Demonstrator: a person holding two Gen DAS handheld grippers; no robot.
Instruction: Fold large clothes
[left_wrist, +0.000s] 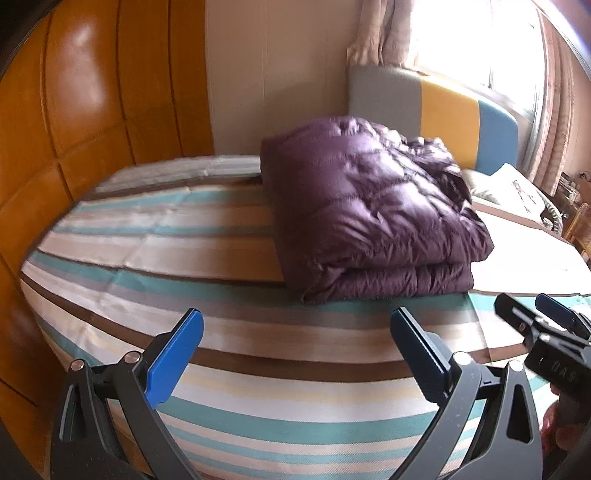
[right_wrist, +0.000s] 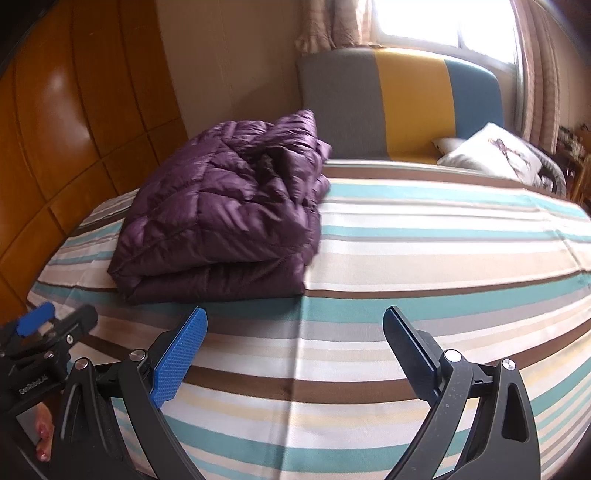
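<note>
Fingers of the left gripper (left_wrist: 295, 354) stand spread wide with nothing between them, their blue pads (left_wrist: 173, 360) hovering above the striped bedspread (left_wrist: 221, 398) without touching the garment. Its lower body is cut off by the frame edge in the left wrist view, and in the right wrist view only a corner of it shows at the far left, partly out of frame, with a glimpse of the person's fingers (right_wrist: 42, 439) beneath. To the right, the right gripper (right_wrist: 295, 347) is likewise wide apart and empty, poised over the bedspread near the bed's front edge; from the left wrist view only its tip enters at the right margin, so its opening cannot be judged there.

Ahead of both, the purple puffer jacket (left_wrist: 369, 210) lies folded into a thick, roughly rectangular bundle on the bed, its doubled edge facing the grippers and its quilted surface glossy and wrinkled. Its far side is rumpled and hard to read. Behind it rises the grey, yellow and blue headboard (right_wrist: 410, 103), with a white pillow (right_wrist: 487, 151) at the right, partly blurred
</note>
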